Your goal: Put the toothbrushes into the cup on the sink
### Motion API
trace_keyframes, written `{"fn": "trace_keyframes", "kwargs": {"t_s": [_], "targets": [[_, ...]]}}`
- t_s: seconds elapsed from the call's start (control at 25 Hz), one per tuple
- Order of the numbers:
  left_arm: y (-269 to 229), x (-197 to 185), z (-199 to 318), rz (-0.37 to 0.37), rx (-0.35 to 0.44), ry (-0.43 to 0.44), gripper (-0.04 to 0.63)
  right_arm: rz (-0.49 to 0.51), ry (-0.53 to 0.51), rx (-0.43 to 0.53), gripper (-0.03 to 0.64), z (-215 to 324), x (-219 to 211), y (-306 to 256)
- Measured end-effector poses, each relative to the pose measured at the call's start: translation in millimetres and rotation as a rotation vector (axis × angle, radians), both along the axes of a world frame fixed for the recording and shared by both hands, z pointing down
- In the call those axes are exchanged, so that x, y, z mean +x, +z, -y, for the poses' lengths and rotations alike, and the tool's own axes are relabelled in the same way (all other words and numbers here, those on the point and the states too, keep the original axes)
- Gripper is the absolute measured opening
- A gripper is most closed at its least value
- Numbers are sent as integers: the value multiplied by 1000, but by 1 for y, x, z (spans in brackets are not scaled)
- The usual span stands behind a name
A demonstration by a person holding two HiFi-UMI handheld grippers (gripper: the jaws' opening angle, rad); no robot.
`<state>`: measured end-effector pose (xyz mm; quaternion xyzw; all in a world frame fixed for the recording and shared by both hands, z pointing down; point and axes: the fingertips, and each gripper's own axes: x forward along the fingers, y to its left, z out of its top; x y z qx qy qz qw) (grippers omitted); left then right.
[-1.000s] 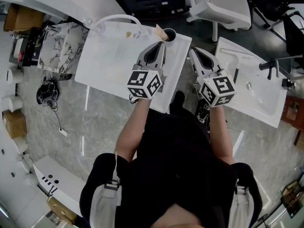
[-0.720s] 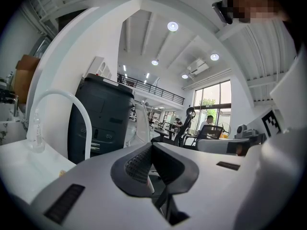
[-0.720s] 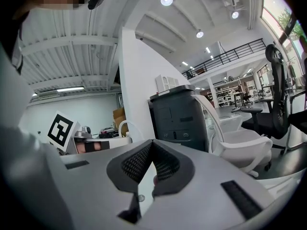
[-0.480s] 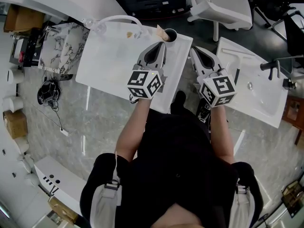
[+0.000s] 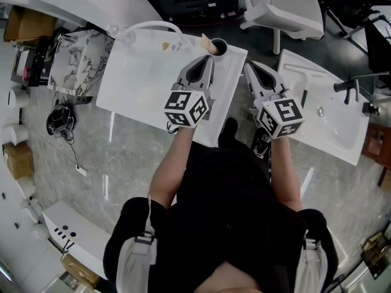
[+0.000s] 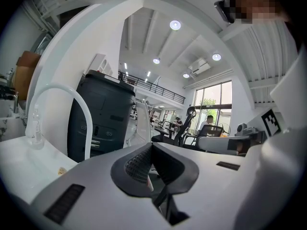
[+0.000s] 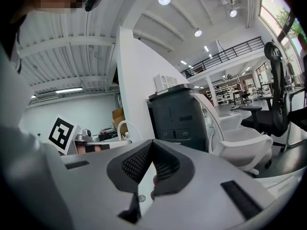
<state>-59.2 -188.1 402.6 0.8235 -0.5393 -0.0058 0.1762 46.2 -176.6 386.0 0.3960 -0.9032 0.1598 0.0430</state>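
The dark cup (image 5: 218,44) stands at the far right corner of the white sink top (image 5: 143,72), with a tan object (image 5: 206,41) just to its left. No toothbrush is clearly visible in any view. My left gripper (image 5: 208,58) hangs over the sink top just short of the cup, jaws shut with nothing held; in the left gripper view its tips (image 6: 152,145) meet. My right gripper (image 5: 250,65) is beside it, past the sink's right edge, also shut with its tips (image 7: 152,143) together and nothing in them.
A curved white faucet (image 5: 153,23) arches over the sink's far edge, and a small yellowish bit (image 5: 165,43) lies near it. A second white basin (image 5: 330,124) with a black tap (image 5: 352,84) stands to the right. A white office chair (image 5: 281,8) is beyond.
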Motion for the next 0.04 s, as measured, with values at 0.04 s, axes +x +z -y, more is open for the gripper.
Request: {"fn": "trace_keyframes", "kwargs": {"t_s": [0.04], "targets": [[0,0,0,0,-1,-1,14,2,0,-2,29,0,0,0]]}}
